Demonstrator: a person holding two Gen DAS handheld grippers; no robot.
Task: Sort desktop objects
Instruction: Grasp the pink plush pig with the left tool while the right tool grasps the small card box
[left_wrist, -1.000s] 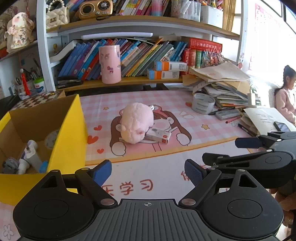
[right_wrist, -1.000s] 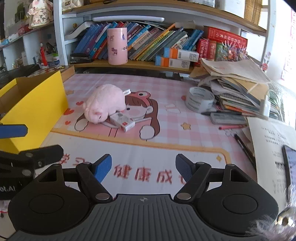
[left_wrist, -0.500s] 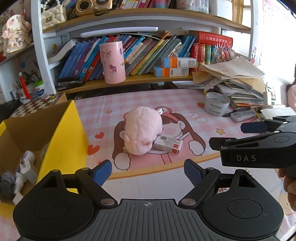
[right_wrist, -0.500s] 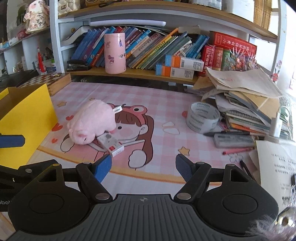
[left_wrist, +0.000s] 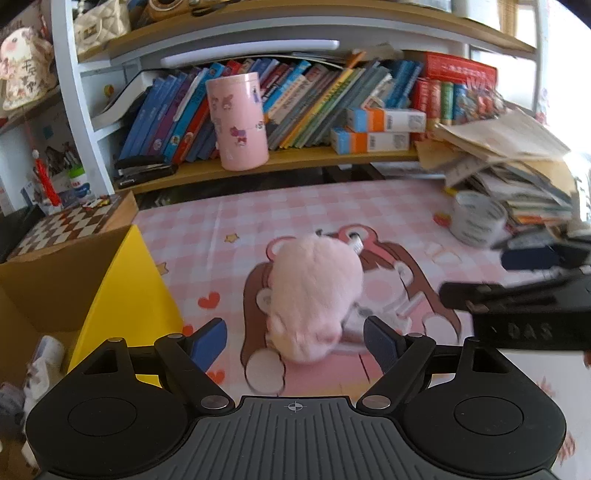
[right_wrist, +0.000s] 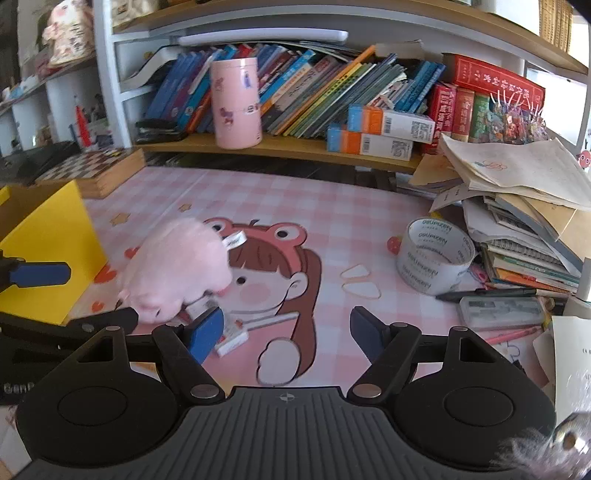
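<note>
A pink plush toy (left_wrist: 314, 291) lies on the pink cartoon desk mat (left_wrist: 295, 210), partly on top of a small white box (right_wrist: 231, 338). My left gripper (left_wrist: 295, 343) is right at the plush's near end, which sits between its blue fingertips. The jaws are closing, with gaps still showing on both sides. My right gripper (right_wrist: 286, 332) is open over the mat just right of the plush, its left finger beside the white box and nothing between its pads. It also shows at the right edge of the left wrist view.
A yellow cardboard box (left_wrist: 129, 295) with several small items stands at the left. A tape roll (right_wrist: 436, 258), a pencil case (right_wrist: 498, 312) and a stack of books and papers (right_wrist: 517, 221) crowd the right. A pink tin (left_wrist: 238, 122) stands on the bookshelf behind.
Both grippers have moved forward toward the plush, which now looms larger and reaches between the left fingertips. The left jaws have narrowed a little.
</note>
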